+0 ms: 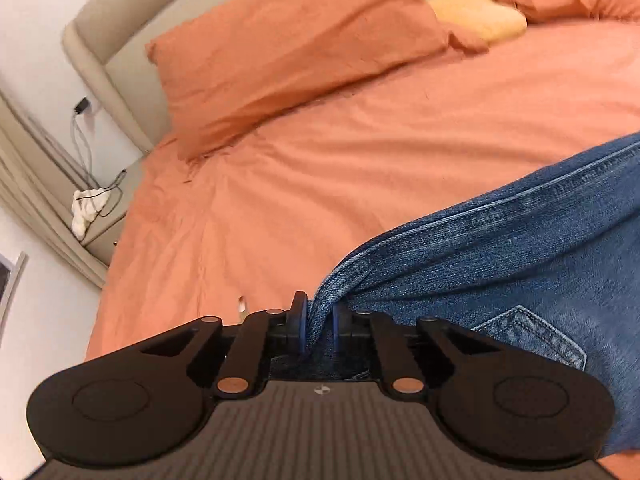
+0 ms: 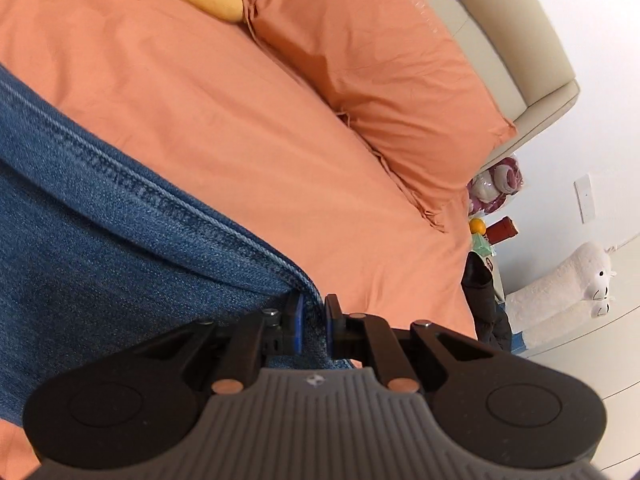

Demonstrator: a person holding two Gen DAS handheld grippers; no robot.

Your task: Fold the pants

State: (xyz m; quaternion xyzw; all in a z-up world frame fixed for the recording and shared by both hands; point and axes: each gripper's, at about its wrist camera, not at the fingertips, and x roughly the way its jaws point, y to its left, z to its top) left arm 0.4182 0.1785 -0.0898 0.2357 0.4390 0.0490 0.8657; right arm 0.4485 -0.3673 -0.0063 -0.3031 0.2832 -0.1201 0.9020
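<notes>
My left tongs (image 1: pixel 320 322) pinch a bunched edge of the blue jeans (image 1: pixel 520 248), and my right tongs (image 2: pixel 313 322) are clamped on another edge of the same denim (image 2: pixel 100 240). The pants hang stretched between them above the orange bed (image 1: pixel 320 168). Most of the garment runs off frame, so its legs are hidden; far pillows (image 2: pixel 380 80) look blurred.
</notes>
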